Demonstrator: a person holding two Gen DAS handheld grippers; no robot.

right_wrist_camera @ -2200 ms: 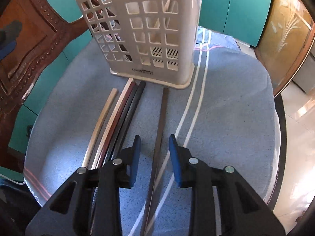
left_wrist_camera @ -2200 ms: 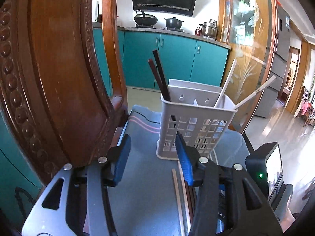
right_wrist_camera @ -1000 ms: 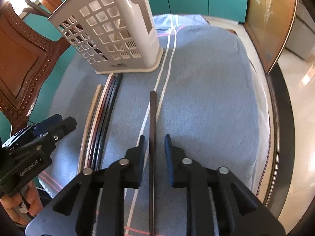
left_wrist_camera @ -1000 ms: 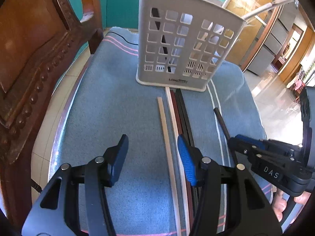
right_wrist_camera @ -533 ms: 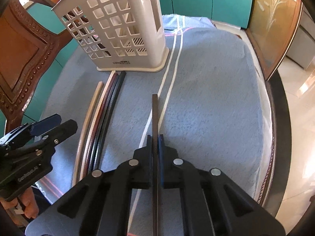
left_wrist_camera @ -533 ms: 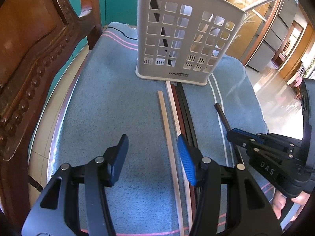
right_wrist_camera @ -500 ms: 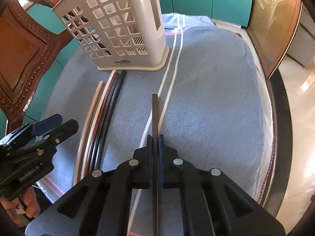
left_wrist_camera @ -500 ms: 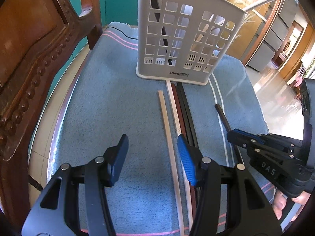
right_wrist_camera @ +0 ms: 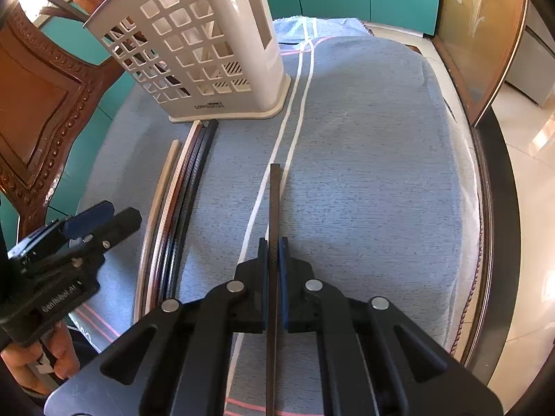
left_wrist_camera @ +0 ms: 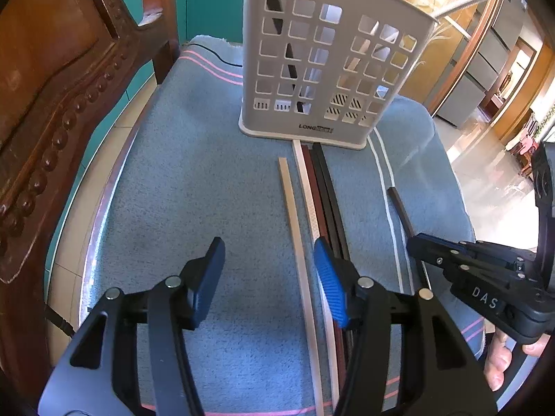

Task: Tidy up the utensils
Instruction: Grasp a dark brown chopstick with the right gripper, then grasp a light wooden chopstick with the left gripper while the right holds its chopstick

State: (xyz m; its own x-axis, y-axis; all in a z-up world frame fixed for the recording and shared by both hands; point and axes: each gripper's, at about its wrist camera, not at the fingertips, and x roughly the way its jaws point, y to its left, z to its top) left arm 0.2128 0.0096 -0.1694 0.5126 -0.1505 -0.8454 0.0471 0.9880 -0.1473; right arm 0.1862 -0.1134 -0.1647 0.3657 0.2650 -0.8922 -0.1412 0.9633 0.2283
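A row of chopsticks (left_wrist_camera: 312, 201) lies on the cloth (left_wrist_camera: 194, 187) before the basket (left_wrist_camera: 329, 69), one chopstick (right_wrist_camera: 274, 194) apart to their right.

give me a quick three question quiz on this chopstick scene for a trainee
1. True or false: the right gripper is shut on a dark chopstick.
2. Multiple choice: where do the loose chopsticks lie relative to the white basket? A) inside it B) on the blue towel in front of its base C) on the floor
3. Fill in: the left gripper is ____, with nothing pressed between its pads.

Key: 1 true; 2 B; 3 open
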